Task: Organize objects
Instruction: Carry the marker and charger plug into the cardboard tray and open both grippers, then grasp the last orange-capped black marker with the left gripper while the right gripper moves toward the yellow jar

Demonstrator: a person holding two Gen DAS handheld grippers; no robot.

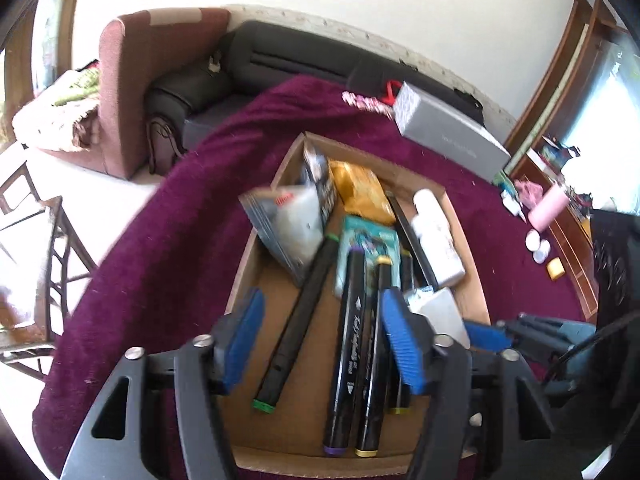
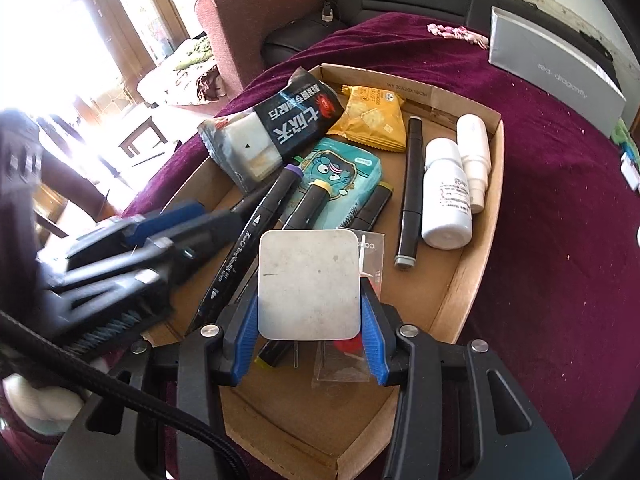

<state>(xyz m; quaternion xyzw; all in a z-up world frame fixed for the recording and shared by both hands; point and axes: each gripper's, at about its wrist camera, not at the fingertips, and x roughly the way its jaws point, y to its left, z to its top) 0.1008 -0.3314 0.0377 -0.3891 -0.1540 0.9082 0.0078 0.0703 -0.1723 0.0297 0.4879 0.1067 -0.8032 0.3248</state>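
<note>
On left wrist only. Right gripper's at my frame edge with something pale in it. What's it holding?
Observer: The right gripper is shut on a flat, pale grey rounded-square tile, pinched by its side edges.
Operator: Anything under it?
Observer: A clear plastic bag with a red piece inside, on the floor of the cardboard tray.
Operator: White bottle looks like one blob here.
Observer: Two: a wide labelled white bottle and a slimmer white bottle beside it.
</note>
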